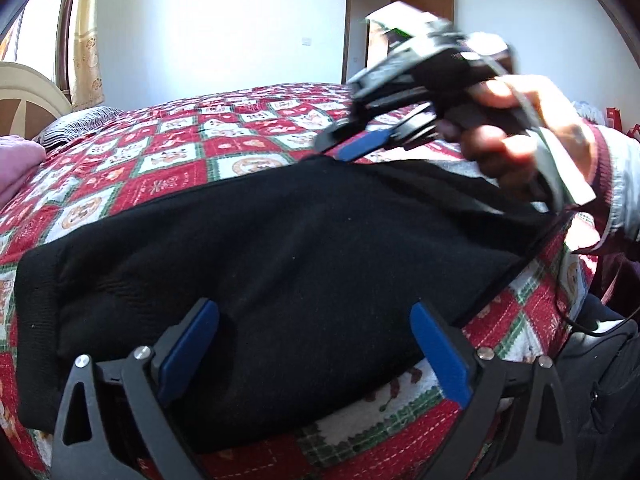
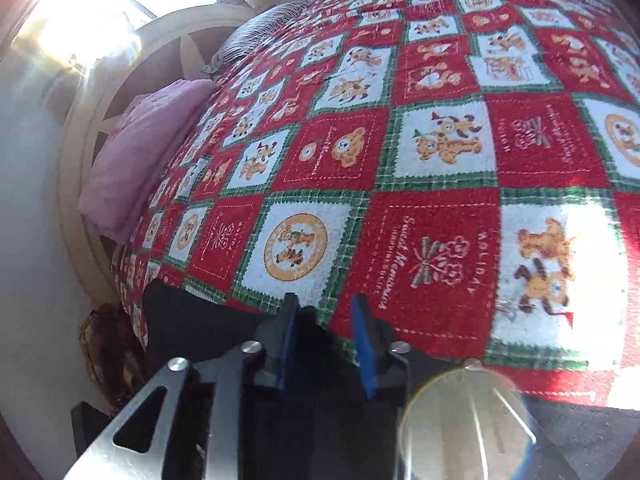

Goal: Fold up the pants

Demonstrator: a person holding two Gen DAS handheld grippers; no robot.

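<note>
The black pants (image 1: 280, 248) lie folded across the red and white checked quilt (image 1: 180, 152) on the bed. My left gripper (image 1: 314, 320) is wide open just above the near part of the pants, its blue pads apart, holding nothing. My right gripper (image 1: 352, 148) shows blurred in the left wrist view, held by a hand at the far right edge of the pants. In the right wrist view the right gripper (image 2: 326, 308) has a narrow gap between its blue pads, with black cloth (image 2: 192, 320) under and between them at the near end; whether it grips the cloth is unclear.
A pink pillow (image 2: 136, 152) and a striped pillow (image 2: 240, 40) lie by the cream headboard (image 2: 104, 92). A window with a curtain (image 1: 86, 40) is at left, a wooden door (image 1: 424, 4) behind. A black cable (image 1: 576, 320) hangs at right.
</note>
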